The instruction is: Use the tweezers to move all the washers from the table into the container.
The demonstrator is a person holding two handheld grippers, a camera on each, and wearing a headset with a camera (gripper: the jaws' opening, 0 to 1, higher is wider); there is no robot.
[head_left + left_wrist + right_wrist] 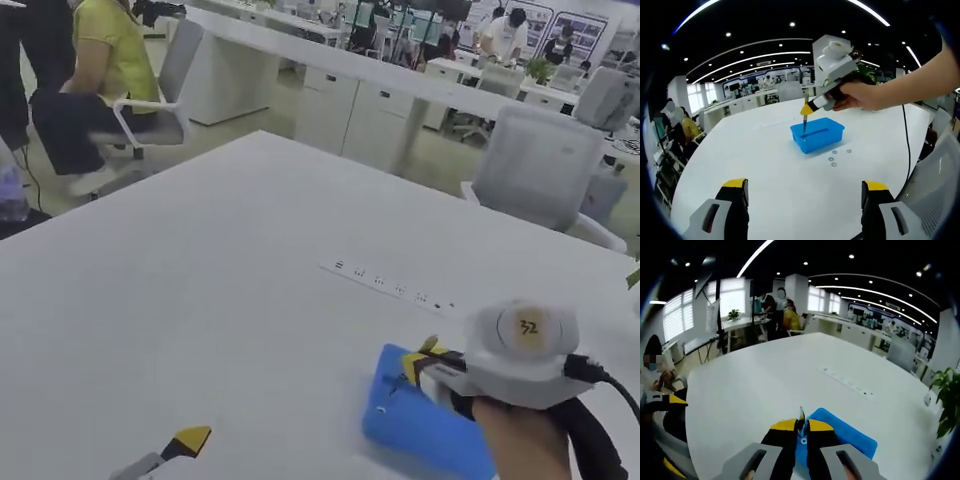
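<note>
White office table (200, 300) bears the blue container (826, 142) at centre frame, with washers (831, 159) lying loose just below-right of it. The right gripper (806, 108), clamped on the tweezers (804, 122), points them into the container, probably to drop a washer. The left gripper (804, 186) hangs wide open and empty.

A broad white table (200, 280) carries a blue container (817, 134). Four small washers (834, 151) lie loose just beside the container, and a socket strip (395, 285) sits flush in the tabletop.
</note>
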